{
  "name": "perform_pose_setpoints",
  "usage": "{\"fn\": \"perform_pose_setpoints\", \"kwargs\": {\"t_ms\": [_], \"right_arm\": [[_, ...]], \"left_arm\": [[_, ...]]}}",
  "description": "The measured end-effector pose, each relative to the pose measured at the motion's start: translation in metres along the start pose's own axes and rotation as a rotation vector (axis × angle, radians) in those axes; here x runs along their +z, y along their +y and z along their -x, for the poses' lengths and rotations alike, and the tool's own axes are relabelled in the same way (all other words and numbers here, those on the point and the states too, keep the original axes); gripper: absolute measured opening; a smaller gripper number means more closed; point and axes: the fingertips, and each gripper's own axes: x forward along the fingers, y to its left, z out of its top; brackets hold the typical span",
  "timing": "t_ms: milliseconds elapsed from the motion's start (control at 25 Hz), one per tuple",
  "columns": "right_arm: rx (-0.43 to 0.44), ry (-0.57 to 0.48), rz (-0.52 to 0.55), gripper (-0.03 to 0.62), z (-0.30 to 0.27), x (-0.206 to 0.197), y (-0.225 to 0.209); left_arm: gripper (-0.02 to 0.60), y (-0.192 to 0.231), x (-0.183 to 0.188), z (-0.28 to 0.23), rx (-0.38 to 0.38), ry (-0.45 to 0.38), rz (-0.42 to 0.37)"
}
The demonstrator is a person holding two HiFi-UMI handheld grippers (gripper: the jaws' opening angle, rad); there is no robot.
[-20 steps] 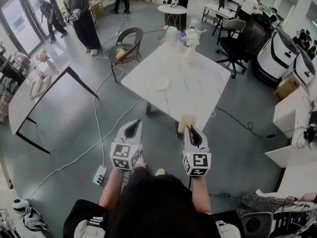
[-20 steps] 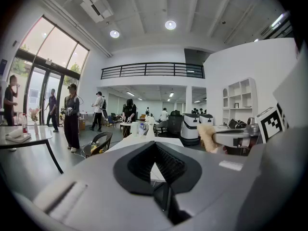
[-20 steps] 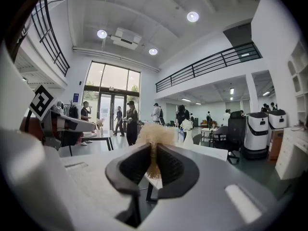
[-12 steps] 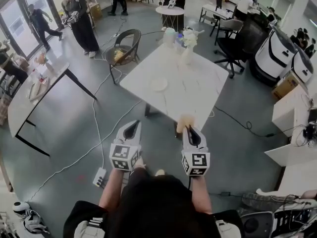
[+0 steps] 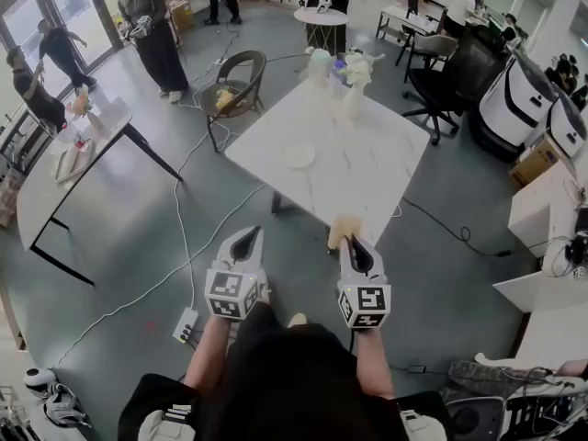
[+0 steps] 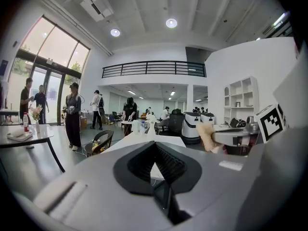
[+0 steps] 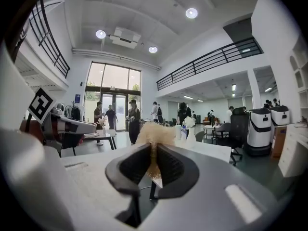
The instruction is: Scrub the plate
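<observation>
The plate (image 5: 297, 155) lies on the table (image 5: 367, 168), well ahead of both grippers and apart from them. The right gripper (image 5: 353, 241) is clenched on a tan sponge (image 5: 343, 227). The left gripper (image 5: 246, 236), beside it, is closed on nothing.

Head view overhead, gripper views low, sharing table (image 5: 363, 177)

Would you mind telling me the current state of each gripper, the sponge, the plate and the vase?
left gripper: shut, empty.
right gripper: shut on the sponge.
sponge: pinched between the right jaws.
plate: flat on the table, untouched.
vase: upright on the table.
</observation>
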Motion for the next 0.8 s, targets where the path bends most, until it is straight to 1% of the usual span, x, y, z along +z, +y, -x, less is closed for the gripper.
{"fn": "perform_pose_setpoints", "kwargs": {"t_ms": [160, 360, 640, 800], "right_arm": [[0.002, 0.002, 0.001, 0.041, -0.021, 0.003, -0.003], [0.001, 0.001, -0.005, 0.041, -0.064, 0.009, -0.013], [0.001, 0.006, -0.008, 0.041, -0.135, 0.032, -0.019], [-0.006, 0.009, -0.014, 0.041, -0.174, 0.05, -0.019]], "left_arm": [[0.006, 0.014, 0.002, -0.017, 0.005, 0.005, 0.006], [0.006, 0.034, 0.008, -0.055, -0.004, 0.012, 0.005], [0.006, 0.078, 0.031, -0.111, -0.01, 0.023, 0.01], [0.006, 0.104, 0.049, -0.143, -0.033, 0.025, 0.003]]}}
